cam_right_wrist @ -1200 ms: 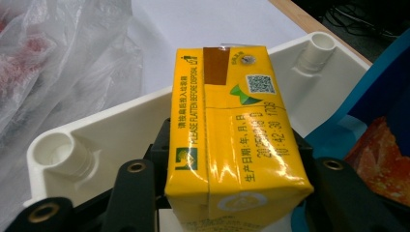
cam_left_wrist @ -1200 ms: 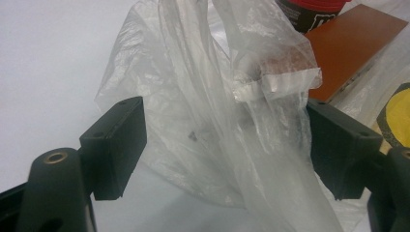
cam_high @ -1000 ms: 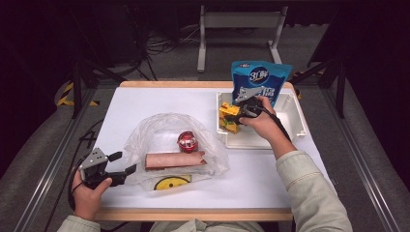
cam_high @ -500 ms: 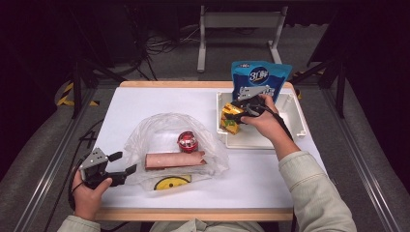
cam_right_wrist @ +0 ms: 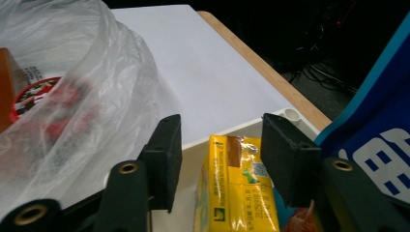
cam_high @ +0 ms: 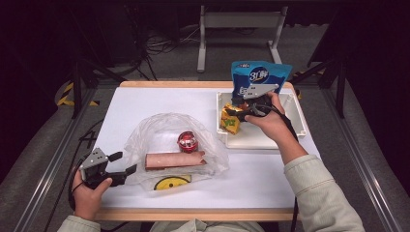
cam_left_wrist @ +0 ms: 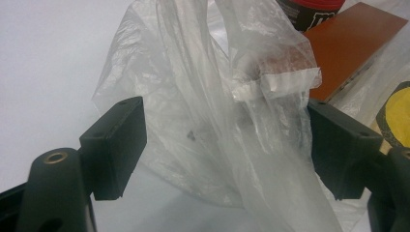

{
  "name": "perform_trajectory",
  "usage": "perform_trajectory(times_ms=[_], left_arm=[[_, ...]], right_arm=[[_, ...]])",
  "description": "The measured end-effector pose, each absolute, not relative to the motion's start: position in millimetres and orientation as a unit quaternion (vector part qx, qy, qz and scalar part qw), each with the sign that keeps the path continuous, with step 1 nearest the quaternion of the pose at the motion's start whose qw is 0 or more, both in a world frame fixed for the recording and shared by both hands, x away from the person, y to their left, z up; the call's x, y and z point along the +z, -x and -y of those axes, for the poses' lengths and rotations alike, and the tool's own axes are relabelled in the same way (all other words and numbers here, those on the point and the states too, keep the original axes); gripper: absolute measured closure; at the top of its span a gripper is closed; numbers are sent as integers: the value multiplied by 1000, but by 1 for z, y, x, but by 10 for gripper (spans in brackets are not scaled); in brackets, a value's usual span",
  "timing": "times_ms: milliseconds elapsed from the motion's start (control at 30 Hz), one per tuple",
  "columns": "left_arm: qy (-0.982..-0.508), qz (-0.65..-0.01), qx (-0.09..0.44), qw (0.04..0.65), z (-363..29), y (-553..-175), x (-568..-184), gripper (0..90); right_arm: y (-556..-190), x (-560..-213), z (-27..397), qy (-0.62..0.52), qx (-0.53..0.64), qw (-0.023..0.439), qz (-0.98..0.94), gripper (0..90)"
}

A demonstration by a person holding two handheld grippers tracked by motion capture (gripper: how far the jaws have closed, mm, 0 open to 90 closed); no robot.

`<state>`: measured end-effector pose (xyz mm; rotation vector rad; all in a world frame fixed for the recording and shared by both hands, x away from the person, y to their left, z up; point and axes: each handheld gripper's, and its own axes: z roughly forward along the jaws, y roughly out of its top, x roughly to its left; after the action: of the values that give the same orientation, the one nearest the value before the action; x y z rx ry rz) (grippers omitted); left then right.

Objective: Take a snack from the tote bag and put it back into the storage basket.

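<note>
Tools [cam_high: 235, 112], two; yellow pack [cam_high: 230, 122], one

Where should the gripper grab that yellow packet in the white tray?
Probably across its two long sides near the top end, coming from above. The yellow packet lies in the white tray between the right gripper's open jaws, with the blue bag close beside it.
</note>
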<state>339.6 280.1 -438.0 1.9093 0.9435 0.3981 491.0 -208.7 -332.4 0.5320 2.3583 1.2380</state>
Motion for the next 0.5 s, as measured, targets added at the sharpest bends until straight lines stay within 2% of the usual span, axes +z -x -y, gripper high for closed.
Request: perform_trajectory(times_ms=[300, 400, 500], left_arm=[[-780, -383, 164, 467, -280, -340, -438, 213], [-779, -384, 163, 468, -280, -340, -438, 214], [-780, -383, 164, 467, -280, -340, -438, 214]], right_arm=[[-479, -332, 209, -176, 439, 170, -865, 855], [-477, -335, 210, -178, 428, 159, -871, 900], [-477, -338, 210, -181, 424, 153, -874, 900]])
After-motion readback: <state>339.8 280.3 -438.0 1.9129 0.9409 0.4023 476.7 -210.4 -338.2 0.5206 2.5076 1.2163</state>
